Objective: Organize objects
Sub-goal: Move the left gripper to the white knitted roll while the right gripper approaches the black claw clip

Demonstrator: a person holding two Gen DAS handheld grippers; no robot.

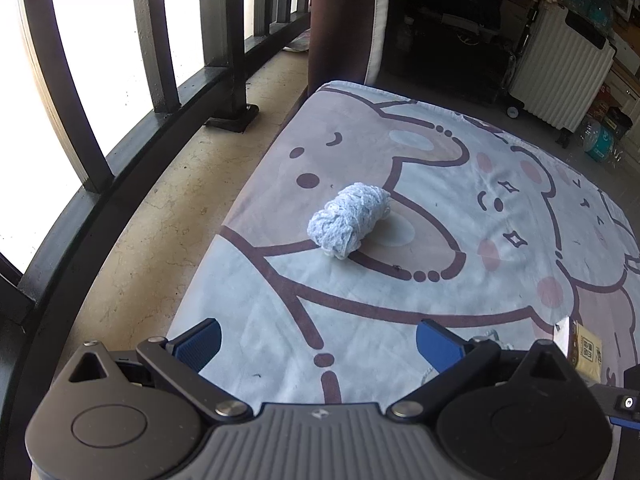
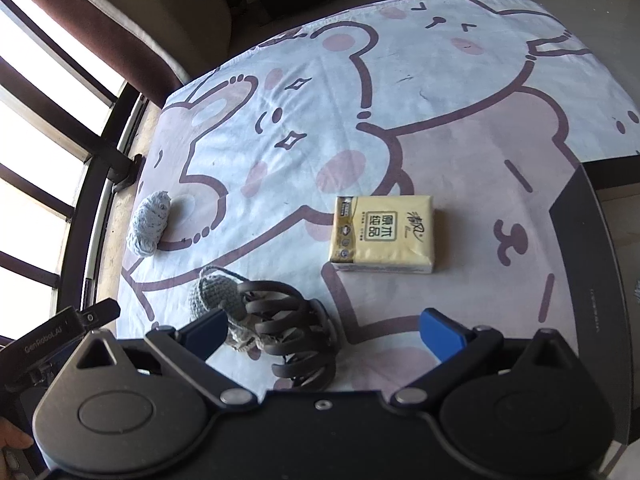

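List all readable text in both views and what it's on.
"GenRoboL.AI", roughly, the last letters uncertain: on the left gripper body, seen in the right wrist view.
"原木纯品": large characters on the yellow tissue pack.
Cursive brand mark beside those characters: not readable.
Small print and badges on the pack's left strip: too small.
Code label on the pack in the left wrist view: blurred.
Faint line on the dark panel: illegible.

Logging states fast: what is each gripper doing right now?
Left gripper: open, holding nothing.
Right gripper: open, holding nothing.
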